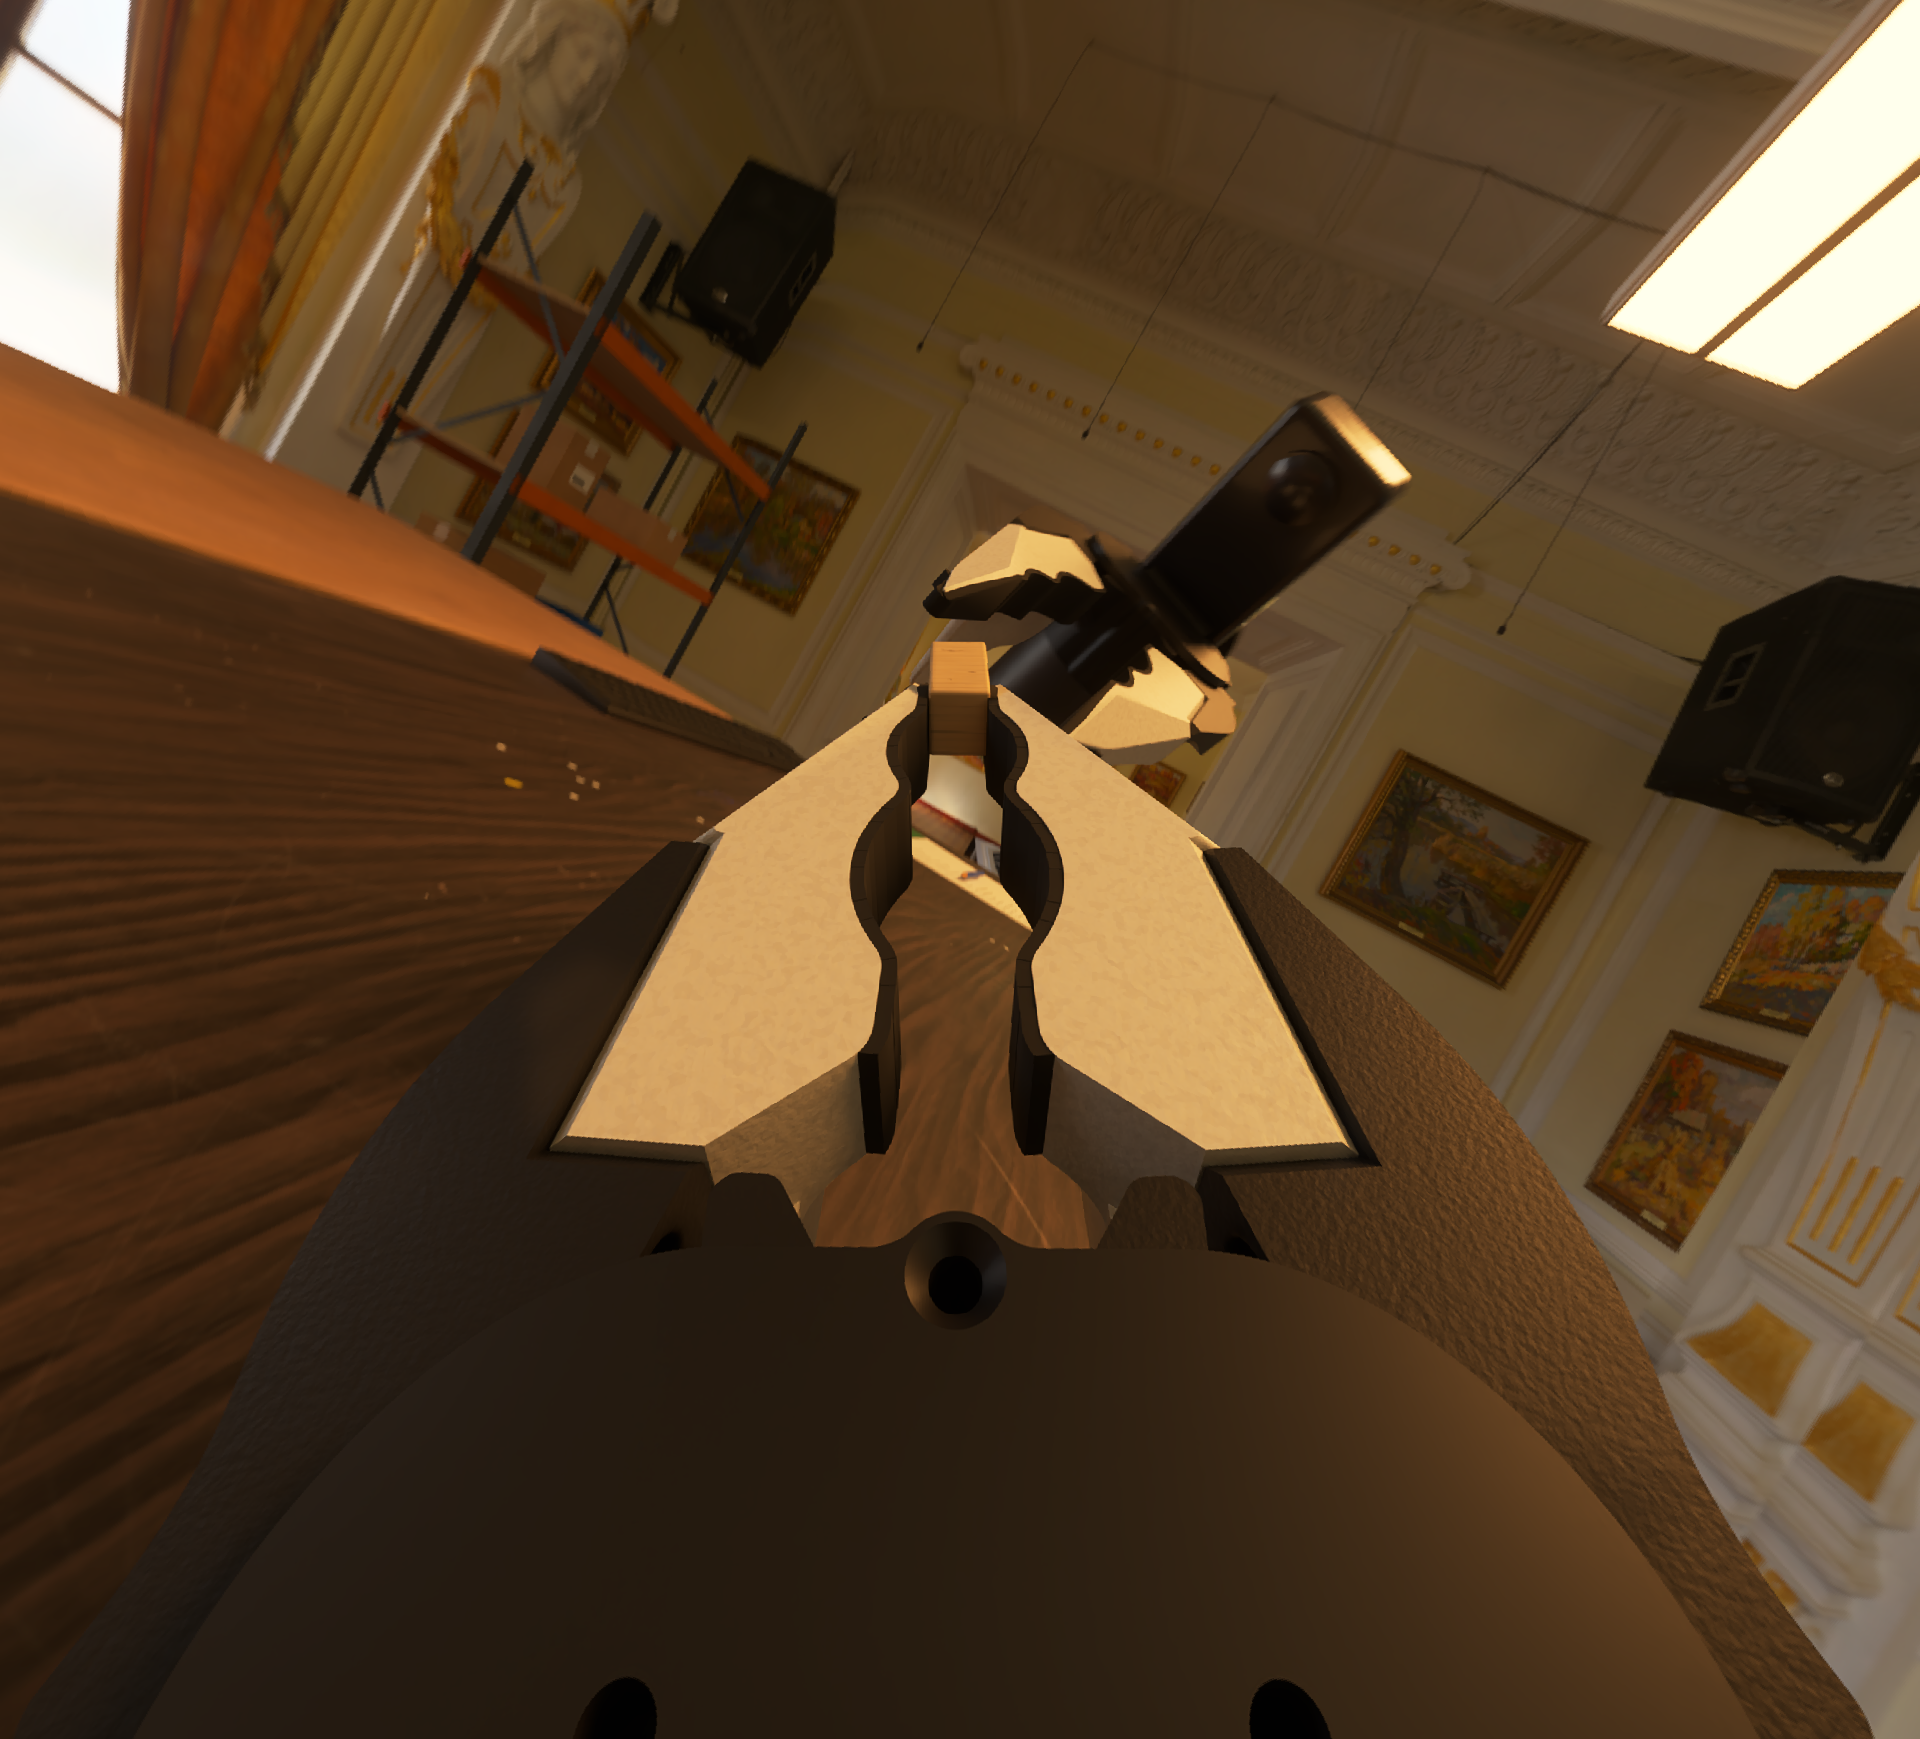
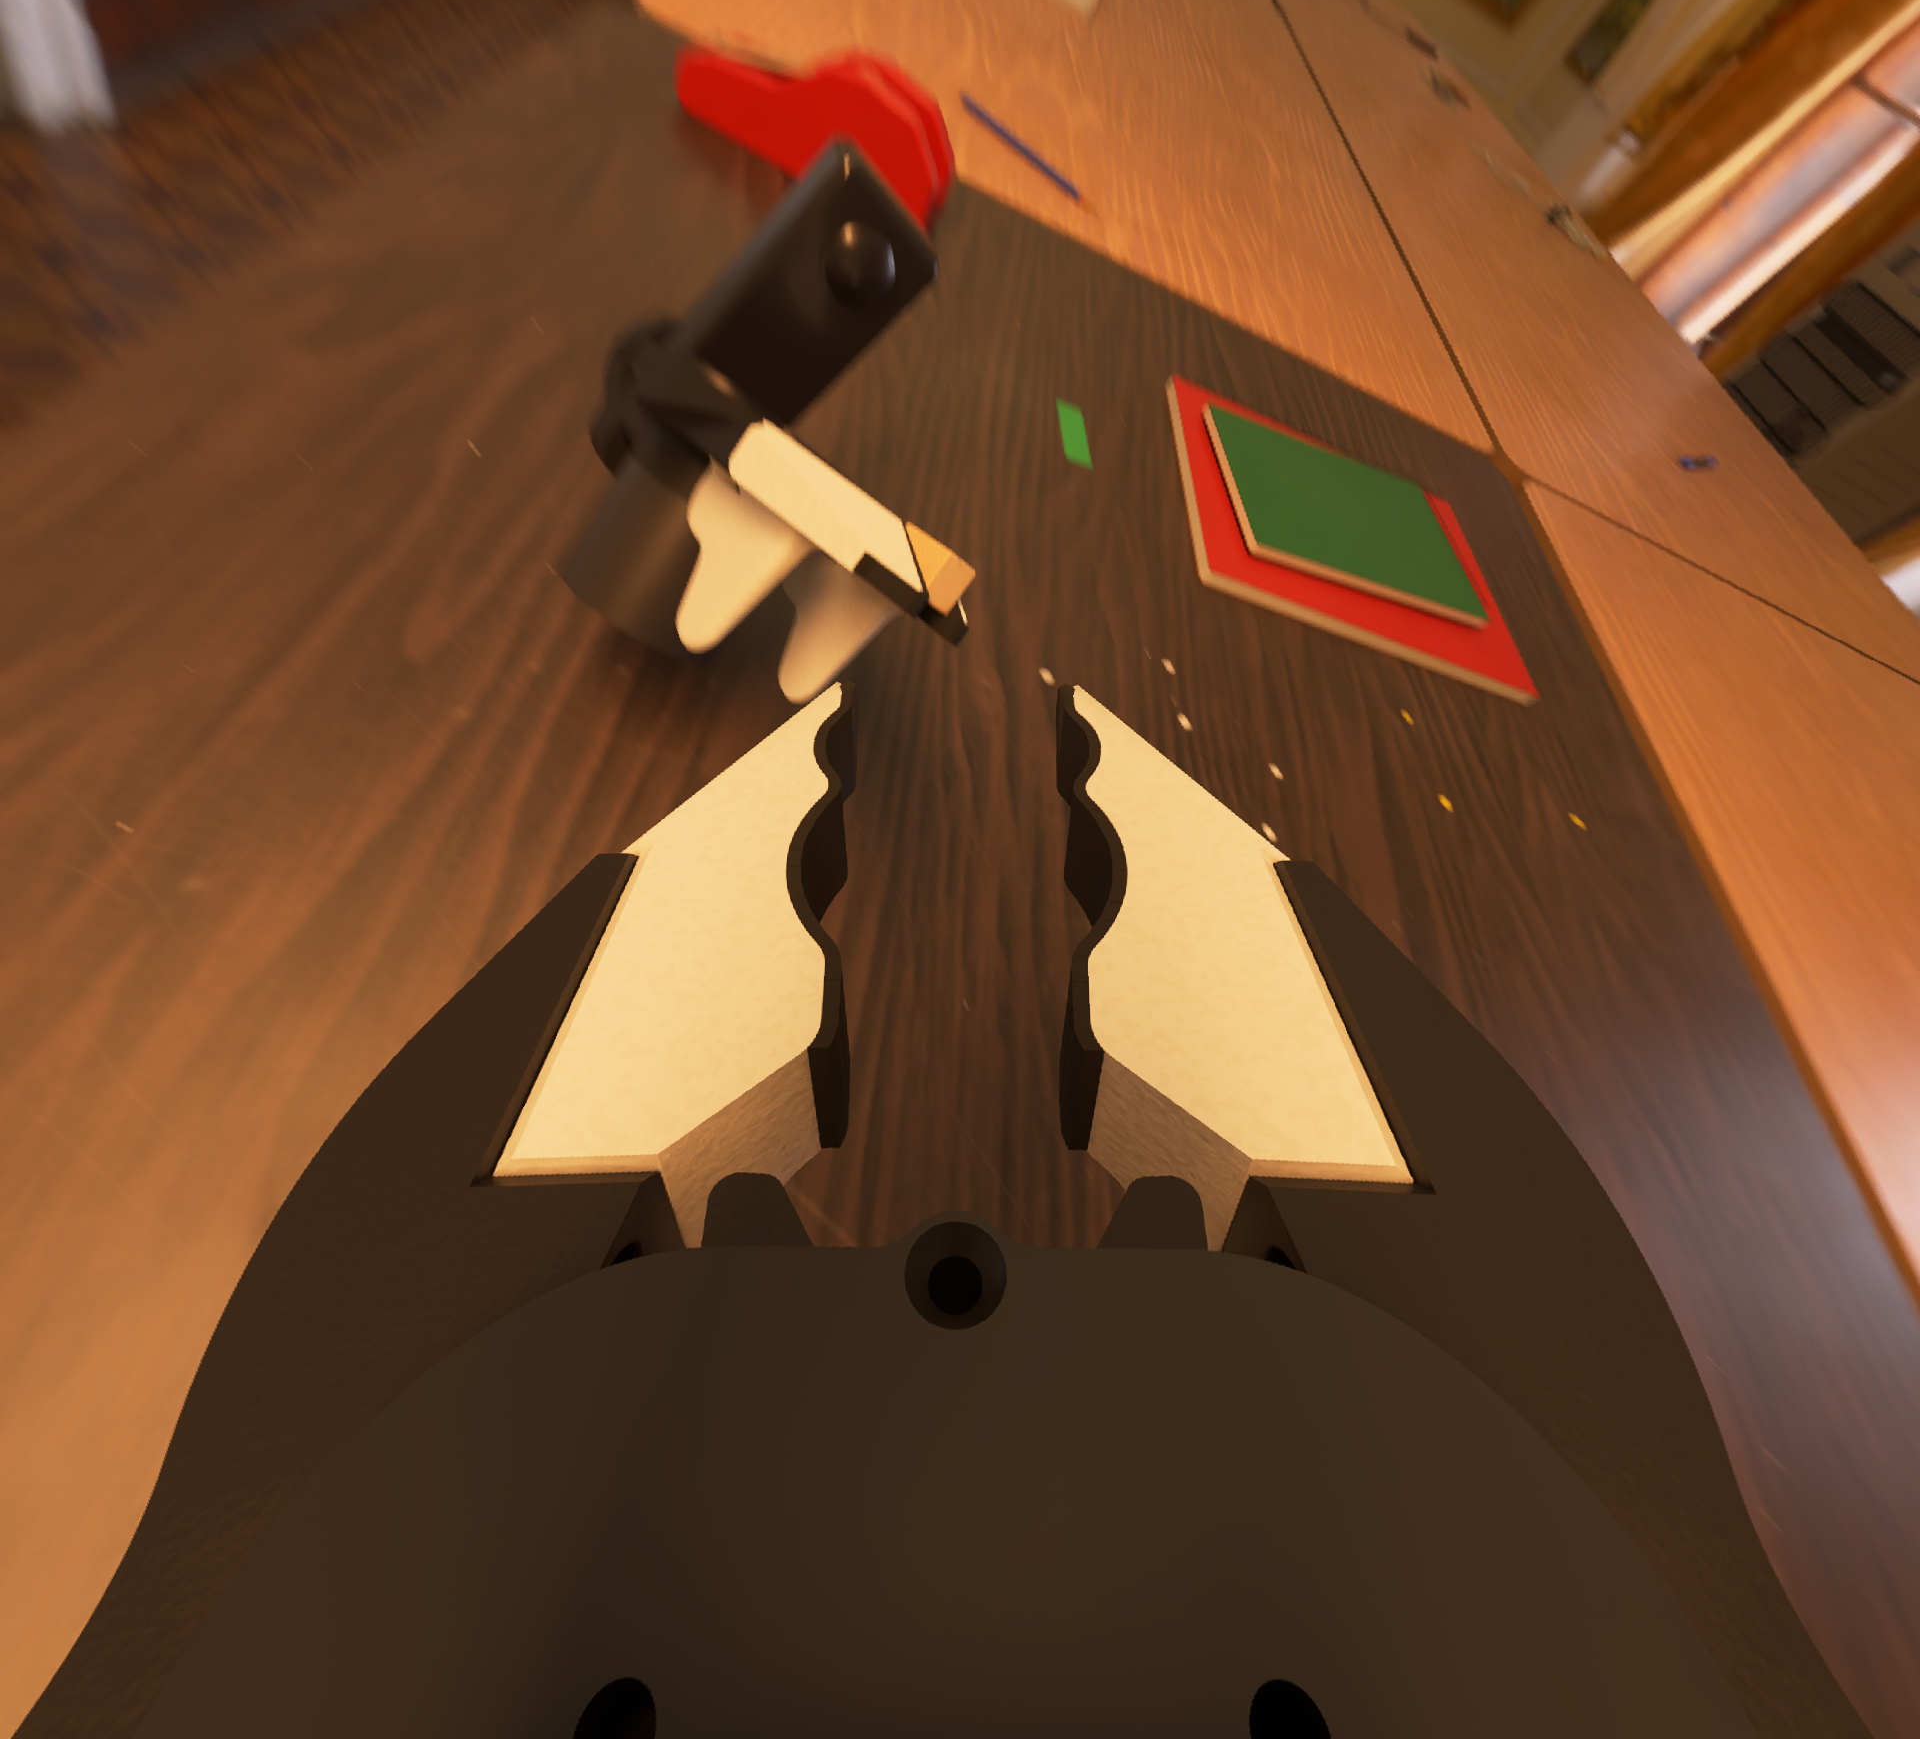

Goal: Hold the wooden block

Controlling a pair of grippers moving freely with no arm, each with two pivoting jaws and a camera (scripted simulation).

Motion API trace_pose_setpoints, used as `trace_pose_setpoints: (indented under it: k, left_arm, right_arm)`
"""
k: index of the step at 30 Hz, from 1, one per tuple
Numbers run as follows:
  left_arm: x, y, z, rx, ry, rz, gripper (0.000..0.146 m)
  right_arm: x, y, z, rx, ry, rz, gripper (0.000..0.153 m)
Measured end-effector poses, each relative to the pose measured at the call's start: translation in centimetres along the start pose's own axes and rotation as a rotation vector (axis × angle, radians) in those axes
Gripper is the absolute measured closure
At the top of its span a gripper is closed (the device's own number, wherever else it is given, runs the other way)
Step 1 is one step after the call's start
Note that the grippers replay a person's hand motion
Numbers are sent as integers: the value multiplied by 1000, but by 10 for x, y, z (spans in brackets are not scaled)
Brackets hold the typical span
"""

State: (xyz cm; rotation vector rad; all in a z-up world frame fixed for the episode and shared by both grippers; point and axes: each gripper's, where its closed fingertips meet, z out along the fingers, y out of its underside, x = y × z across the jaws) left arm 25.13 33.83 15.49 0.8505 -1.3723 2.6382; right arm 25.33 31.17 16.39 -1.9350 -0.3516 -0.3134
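Note:
A small light wooden block (image 1: 957, 694) sits pinched between the tips of my left gripper (image 1: 957, 715), which is raised off the table and tilted upward. The right wrist view shows the same block (image 2: 938, 575) at the left gripper's tips (image 2: 928, 596), held above the dark wooden table (image 2: 416, 650). My right gripper (image 2: 954, 702) is open and empty, its tips a short way below and in front of the held block. In the left wrist view the right gripper (image 1: 1091, 640) hangs just beyond the block, its jaws apart.
A red board with a green panel (image 2: 1340, 515) lies on the table to the right. A small green piece (image 2: 1073, 432) lies near it. A red object (image 2: 821, 110) and a blue pencil (image 2: 1018, 146) lie farther off. Small crumbs (image 2: 1184, 723) are scattered by my right fingertips.

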Motion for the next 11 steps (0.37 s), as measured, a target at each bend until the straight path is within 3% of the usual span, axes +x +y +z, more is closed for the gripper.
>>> trace_pose_setpoints:
  k: [5,11]
  left_arm:
    - [-11,12,2,-127,-66,-14,137]
    - [-10,23,2,-226,-39,-33,137]
  right_arm:
    - [2,20,5,-192,188,-142,110]
    - [-14,47,4,-323,273,-124,106]
